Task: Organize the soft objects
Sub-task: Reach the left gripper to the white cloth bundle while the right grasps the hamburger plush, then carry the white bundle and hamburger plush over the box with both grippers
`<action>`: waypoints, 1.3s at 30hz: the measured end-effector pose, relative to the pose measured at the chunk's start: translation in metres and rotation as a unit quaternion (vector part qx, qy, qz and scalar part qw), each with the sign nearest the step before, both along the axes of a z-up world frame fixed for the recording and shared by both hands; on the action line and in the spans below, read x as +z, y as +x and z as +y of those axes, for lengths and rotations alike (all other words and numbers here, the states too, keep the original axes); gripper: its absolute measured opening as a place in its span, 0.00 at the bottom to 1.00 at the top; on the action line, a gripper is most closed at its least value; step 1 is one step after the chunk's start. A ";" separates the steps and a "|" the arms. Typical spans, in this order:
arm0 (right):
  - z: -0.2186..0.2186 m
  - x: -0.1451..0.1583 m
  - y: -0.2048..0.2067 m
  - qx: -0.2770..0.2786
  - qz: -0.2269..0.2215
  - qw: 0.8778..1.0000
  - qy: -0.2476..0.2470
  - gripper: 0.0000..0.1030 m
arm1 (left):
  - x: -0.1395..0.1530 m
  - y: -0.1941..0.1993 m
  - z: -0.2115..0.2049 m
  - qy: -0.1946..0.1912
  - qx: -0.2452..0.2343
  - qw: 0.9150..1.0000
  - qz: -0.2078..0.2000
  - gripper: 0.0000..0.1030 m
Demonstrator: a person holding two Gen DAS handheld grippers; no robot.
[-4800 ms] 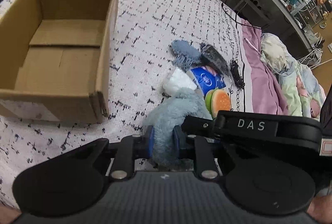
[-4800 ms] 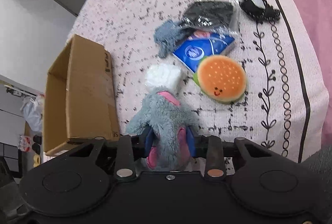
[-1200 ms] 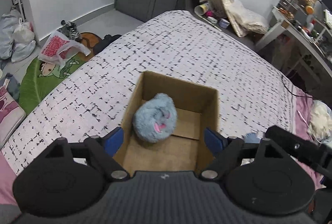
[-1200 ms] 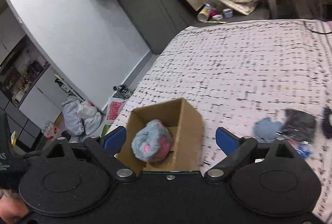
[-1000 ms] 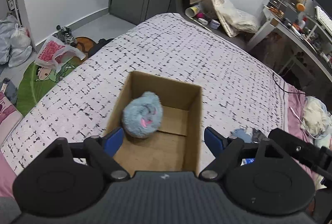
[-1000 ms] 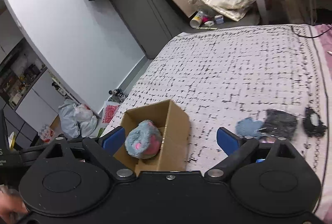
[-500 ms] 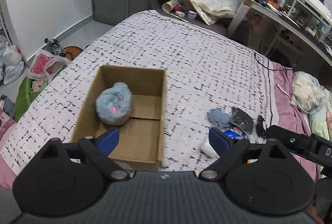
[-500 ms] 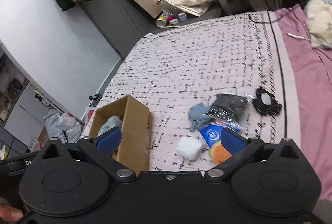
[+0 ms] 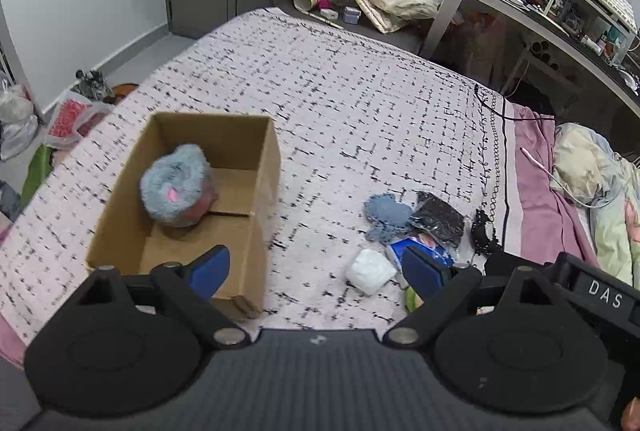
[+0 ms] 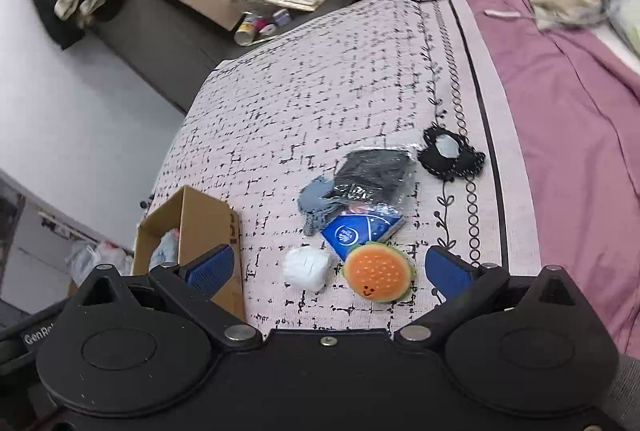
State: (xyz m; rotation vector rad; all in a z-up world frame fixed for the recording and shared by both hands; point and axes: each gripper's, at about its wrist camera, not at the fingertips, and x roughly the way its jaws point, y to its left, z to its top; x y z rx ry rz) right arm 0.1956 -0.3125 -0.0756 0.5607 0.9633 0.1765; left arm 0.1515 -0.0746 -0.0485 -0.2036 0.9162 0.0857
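Hovering over the bed (image 9: 360,103), the left hand-held gripper (image 9: 316,267) has its blue pads (image 9: 210,267) spread wide with nothing between them; its jaws have just been opening. The right hand-held gripper (image 10: 326,271) is likewise spread and empty, its jaws too having just been opening, with its pads standing either side of the white wad (image 10: 306,268) and burger plush (image 10: 378,278) lying on the bed below.

On the left of the bed sits an open cardboard box (image 9: 264,199). Inside it, against the far left part of the floor, lies the blue-grey plush (image 9: 176,187), showing a pink spot.

Well apart from the box, to its right, the other soft things lie in a loose cluster: a blue-grey cloth (image 9: 386,209), a black item in clear wrap (image 10: 376,171) overlapping it, a blue packet (image 10: 360,231) just below those, the white wad beside the packet, and the burger plush touching the packet's near edge. A black lace piece (image 10: 450,155) lies to the right of the wrapped item, near the bedspread's patterned border.

A desk (image 9: 560,19) crowded with small items stands beyond the bed
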 end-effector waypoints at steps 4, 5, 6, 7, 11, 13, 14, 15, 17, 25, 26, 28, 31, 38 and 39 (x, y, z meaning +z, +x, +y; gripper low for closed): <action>-0.006 -0.013 0.005 -0.010 0.022 1.000 0.013 0.99 | -0.008 0.008 -0.011 -0.010 -0.008 1.000 0.012 0.87; -0.008 -0.017 0.006 -0.016 0.030 0.999 0.023 0.97 | -0.010 0.010 -0.014 -0.011 -0.011 1.000 0.014 0.87; -0.011 -0.021 0.007 -0.026 0.040 0.998 0.036 0.97 | -0.011 0.012 -0.016 -0.013 -0.013 1.000 0.015 0.86; -0.014 -0.025 0.008 -0.033 0.047 0.997 0.049 0.97 | -0.013 0.015 -0.019 -0.014 -0.016 1.000 0.018 0.85; -0.019 -0.036 0.012 -0.050 0.069 0.993 0.078 0.91 | -0.021 0.025 -0.027 -0.022 -0.023 0.999 0.029 0.76; -0.019 -0.042 0.015 -0.055 0.079 0.992 0.080 0.89 | -0.026 0.031 -0.030 -0.025 -0.024 0.999 0.033 0.71; -0.018 -0.045 0.017 -0.057 0.085 0.991 0.081 0.86 | -0.029 0.034 -0.030 -0.027 -0.023 0.999 0.037 0.68; -0.017 -0.048 0.018 -0.059 0.090 0.991 0.082 0.85 | -0.032 0.037 -0.031 -0.030 -0.022 0.998 0.041 0.67; -0.017 -0.054 0.022 -0.065 0.102 0.989 0.085 0.83 | -0.040 0.043 -0.032 -0.037 -0.018 0.998 0.050 0.61; -0.014 -0.084 0.036 -0.077 0.156 0.978 0.119 0.73 | -0.072 0.060 -0.034 -0.058 -0.004 0.995 0.076 0.50; -0.013 -0.087 0.038 -0.075 0.161 0.976 0.123 0.73 | -0.077 0.062 -0.034 -0.061 -0.002 0.995 0.080 0.50; -0.011 -0.092 0.040 -0.080 0.172 0.974 0.125 0.73 | -0.084 0.067 -0.034 -0.066 0.001 0.994 0.087 0.50; -0.010 -0.097 0.044 -0.086 0.180 0.972 0.120 0.73 | -0.097 0.073 -0.035 -0.071 0.003 0.992 0.100 0.50; -0.007 -0.113 0.052 -0.096 0.203 0.967 0.125 0.58 | -0.118 0.086 -0.034 -0.084 0.017 0.990 0.111 0.50; -0.006 -0.115 0.053 -0.097 0.204 0.966 0.125 0.57 | -0.121 0.087 -0.034 -0.082 0.020 0.990 0.112 0.50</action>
